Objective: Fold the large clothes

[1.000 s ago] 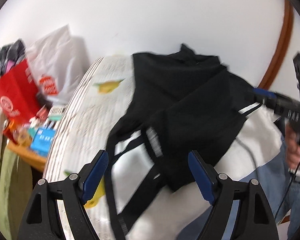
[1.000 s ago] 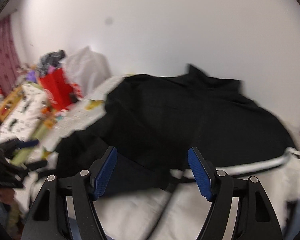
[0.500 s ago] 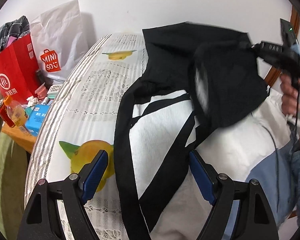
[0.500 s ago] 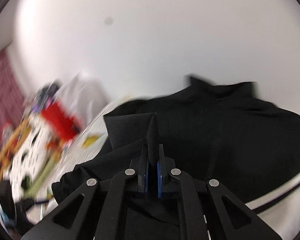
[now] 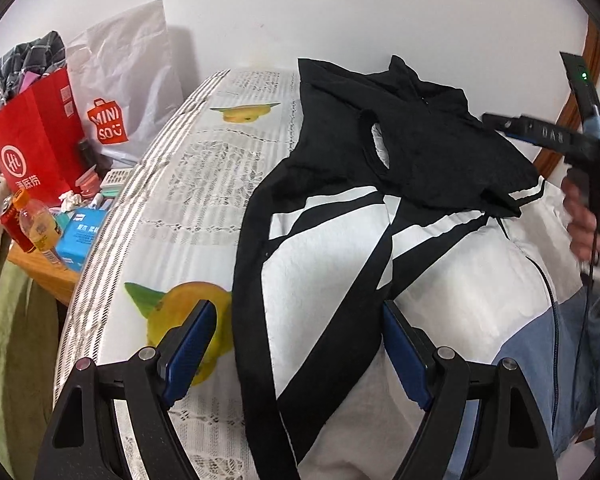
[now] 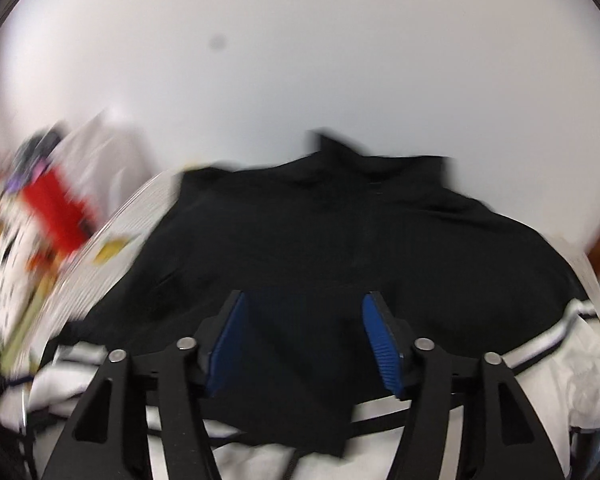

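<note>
Your right gripper (image 6: 304, 340), clamped on the black sleeve (image 5: 440, 160) half a second ago, now gapes, empty; sleeve lies folded across the jacket (image 5: 320, 280), frame centre. Left gripper (image 5: 296, 352) stays wide, empty.

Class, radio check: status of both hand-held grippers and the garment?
Left hand-held gripper open. Right hand-held gripper open. Black-and-white jacket spread on bed, black sleeve folded across. Nothing obstructing.

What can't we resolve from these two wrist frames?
- Right wrist view: motion blur smears the red bag and clutter beside the bed; labels unreadable.
- Left wrist view: the jacket hem is cut off by the bottom edge, behind the left claw.
- Left wrist view: right claw tips are lost against black fabric; its own view shows them apart.
</note>
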`<act>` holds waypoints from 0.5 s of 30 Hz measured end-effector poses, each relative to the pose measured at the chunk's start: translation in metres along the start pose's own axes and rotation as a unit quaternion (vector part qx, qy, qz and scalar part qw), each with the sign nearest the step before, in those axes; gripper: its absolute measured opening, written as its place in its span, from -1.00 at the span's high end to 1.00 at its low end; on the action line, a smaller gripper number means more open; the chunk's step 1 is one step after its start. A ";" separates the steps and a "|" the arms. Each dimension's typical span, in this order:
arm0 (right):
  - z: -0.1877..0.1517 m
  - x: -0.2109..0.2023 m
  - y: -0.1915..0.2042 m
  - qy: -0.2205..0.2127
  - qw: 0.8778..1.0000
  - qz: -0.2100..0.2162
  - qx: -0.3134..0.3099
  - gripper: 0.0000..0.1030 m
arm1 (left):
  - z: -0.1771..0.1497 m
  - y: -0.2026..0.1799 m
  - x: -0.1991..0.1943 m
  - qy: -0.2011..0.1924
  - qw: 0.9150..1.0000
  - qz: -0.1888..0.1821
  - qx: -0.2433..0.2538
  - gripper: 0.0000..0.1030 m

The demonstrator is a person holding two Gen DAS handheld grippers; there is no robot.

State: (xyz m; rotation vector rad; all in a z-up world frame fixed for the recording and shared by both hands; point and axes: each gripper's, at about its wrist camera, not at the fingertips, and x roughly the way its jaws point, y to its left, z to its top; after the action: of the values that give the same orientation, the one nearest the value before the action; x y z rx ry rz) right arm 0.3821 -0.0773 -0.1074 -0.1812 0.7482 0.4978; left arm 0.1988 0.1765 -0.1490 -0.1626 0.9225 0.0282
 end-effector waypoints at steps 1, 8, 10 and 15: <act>-0.002 0.002 0.013 0.005 1.000 0.013 -0.015 -0.24 | -0.001 0.000 -0.001 0.001 1.000 0.002 0.000 -0.57; -0.021 0.054 0.108 0.064 0.988 0.082 -0.115 -0.28 | -0.013 0.003 -0.020 -0.007 1.000 -0.001 -0.003 -0.57; -0.033 0.057 0.126 0.068 0.985 0.079 -0.138 -0.28 | -0.016 0.005 -0.022 -0.007 1.000 -0.003 -0.009 -0.57; -0.033 0.062 0.134 0.054 0.985 0.089 -0.136 0.47 | -0.017 0.006 -0.025 -0.008 1.000 -0.007 -0.013 -0.57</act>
State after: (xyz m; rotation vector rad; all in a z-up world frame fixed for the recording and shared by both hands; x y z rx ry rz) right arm 0.3346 0.0507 -0.1716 -0.4010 0.8046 0.7664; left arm 0.1694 0.1808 -0.1397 -0.1930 0.9063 0.0291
